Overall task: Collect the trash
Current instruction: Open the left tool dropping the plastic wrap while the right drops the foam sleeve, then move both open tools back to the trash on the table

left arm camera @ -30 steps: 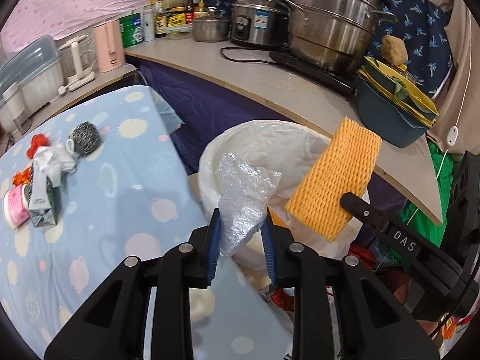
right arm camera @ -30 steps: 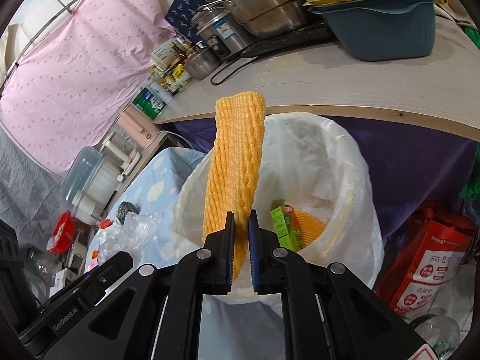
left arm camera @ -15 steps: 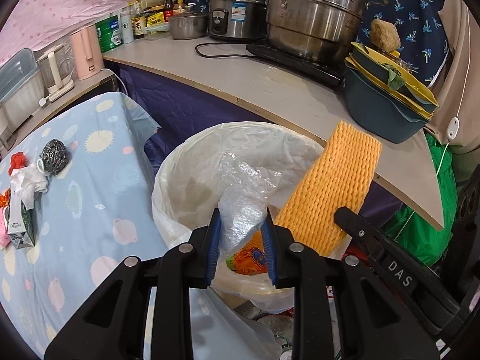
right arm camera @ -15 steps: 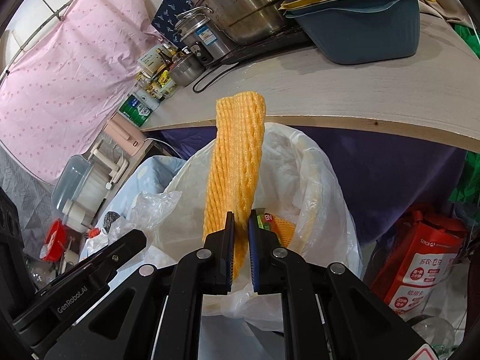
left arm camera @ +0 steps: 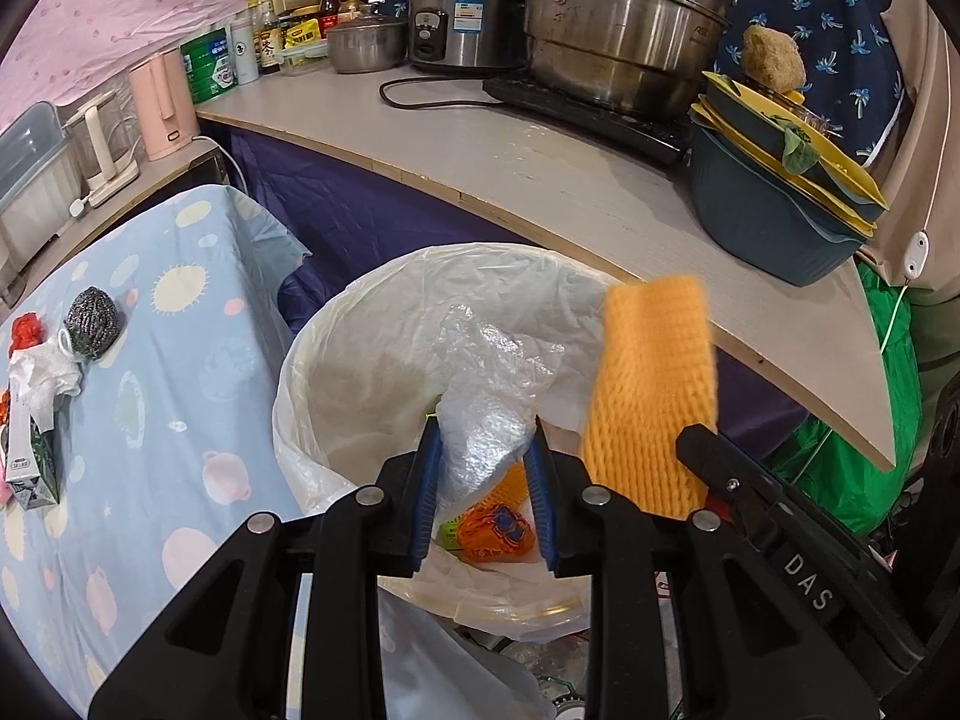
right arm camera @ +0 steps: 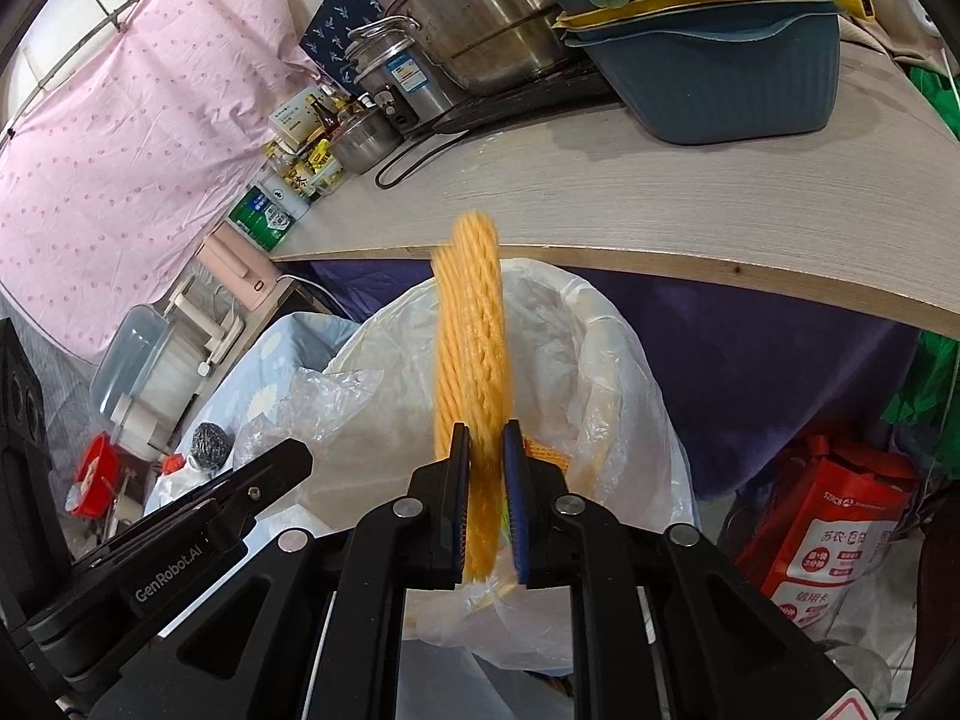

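My left gripper (left arm camera: 485, 444) hangs over the white-lined trash bin (left arm camera: 336, 360); its jaws have parted and a crumpled clear plastic bag (left arm camera: 492, 372) still stands loosely between them. My right gripper (right arm camera: 485, 450) is over the same bin (right arm camera: 606, 360); its jaws have widened and the orange foam net (right arm camera: 471, 336) between them is motion-blurred. The net also shows in the left wrist view (left arm camera: 654, 396). Orange and green trash (left arm camera: 495, 534) lies at the bin's bottom.
A blue spotted tablecloth (left arm camera: 150, 360) at left carries a steel scourer (left arm camera: 91, 313), a tissue, a small carton (left arm camera: 30, 468) and red scraps. A wooden counter (left arm camera: 540, 180) with pots and a teal basin (left arm camera: 768, 222) overhangs the bin. A red bag (right arm camera: 834, 534) sits on the floor.
Both grippers moved further over the bin. The left jaws have opened wider around the plastic bag. The right jaws have parted and the foam net has begun to slip down.
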